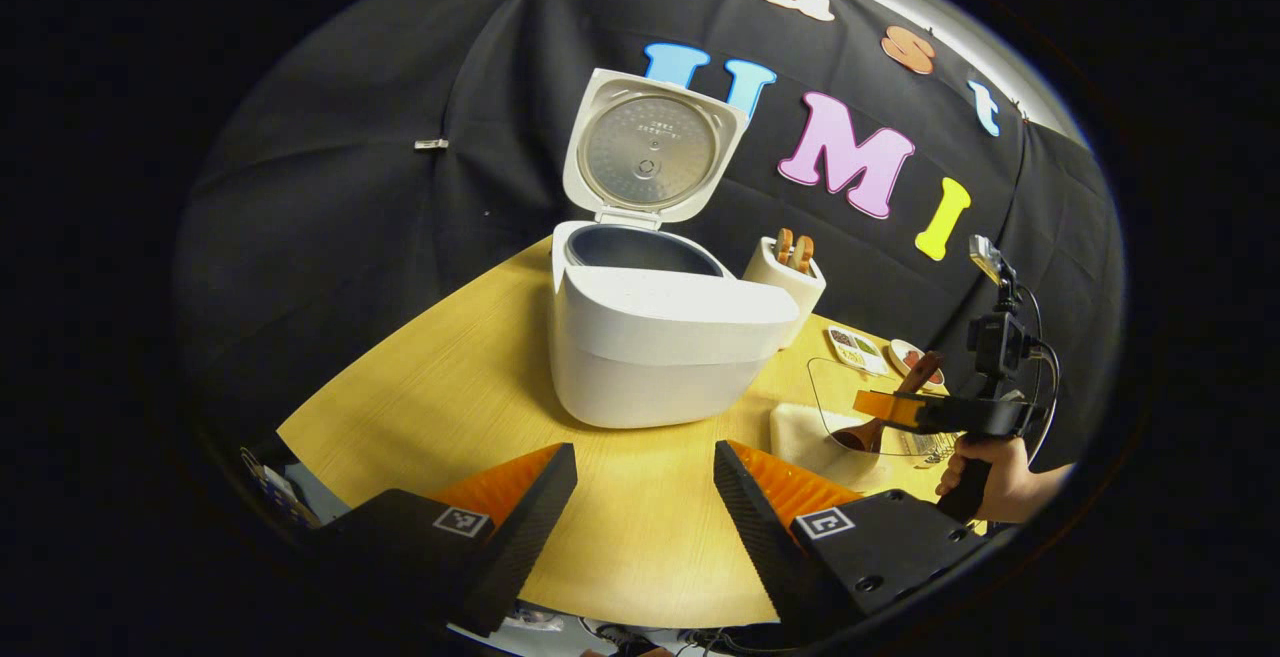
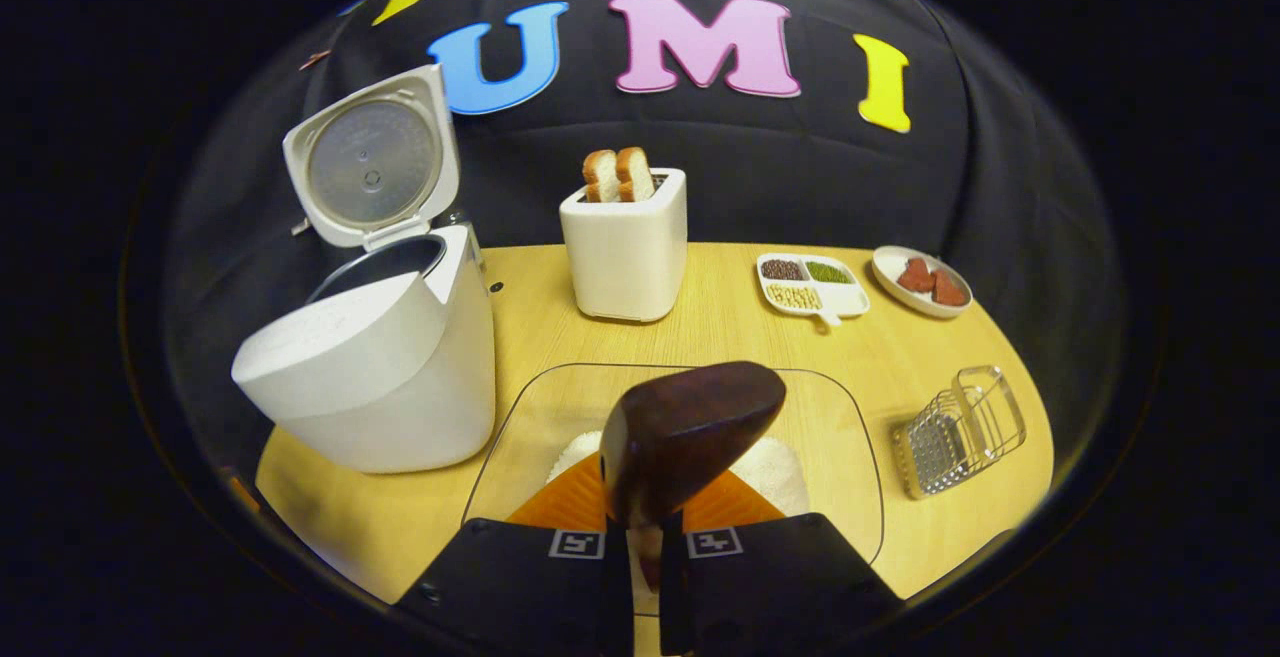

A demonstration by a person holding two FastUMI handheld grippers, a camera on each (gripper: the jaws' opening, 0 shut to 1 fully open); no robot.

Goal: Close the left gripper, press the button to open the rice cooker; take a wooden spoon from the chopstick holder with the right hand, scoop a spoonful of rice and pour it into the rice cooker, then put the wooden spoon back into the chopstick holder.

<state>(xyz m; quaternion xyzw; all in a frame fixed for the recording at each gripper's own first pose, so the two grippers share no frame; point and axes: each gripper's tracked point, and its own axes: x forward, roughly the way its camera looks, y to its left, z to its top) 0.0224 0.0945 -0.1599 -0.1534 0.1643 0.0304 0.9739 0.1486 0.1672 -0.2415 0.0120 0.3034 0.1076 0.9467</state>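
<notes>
The white rice cooker (image 1: pixel 650 347) stands open, its lid (image 1: pixel 648 152) upright and the dark inner pot showing. My left gripper (image 1: pixel 645 492) is open and holds nothing, low over the table in front of the cooker. My right gripper (image 2: pixel 645 522) is shut on the handle of the dark wooden spoon (image 2: pixel 690 422). The spoon's bowl hangs over the white rice (image 2: pixel 785 472) in a clear glass bowl (image 2: pixel 850 417). In the left gripper view, the right gripper (image 1: pixel 885 405) and spoon (image 1: pixel 865 432) sit to the cooker's right, a hand below them. The cooker (image 2: pixel 375 377) is left of the glass bowl.
A white toaster-like box (image 2: pixel 625 257) with two slices stands behind the glass bowl. A divided dish of grains (image 2: pixel 810 287) and a small plate (image 2: pixel 920 282) lie at the back right. A metal wire holder (image 2: pixel 960 427) rests on the table's right side.
</notes>
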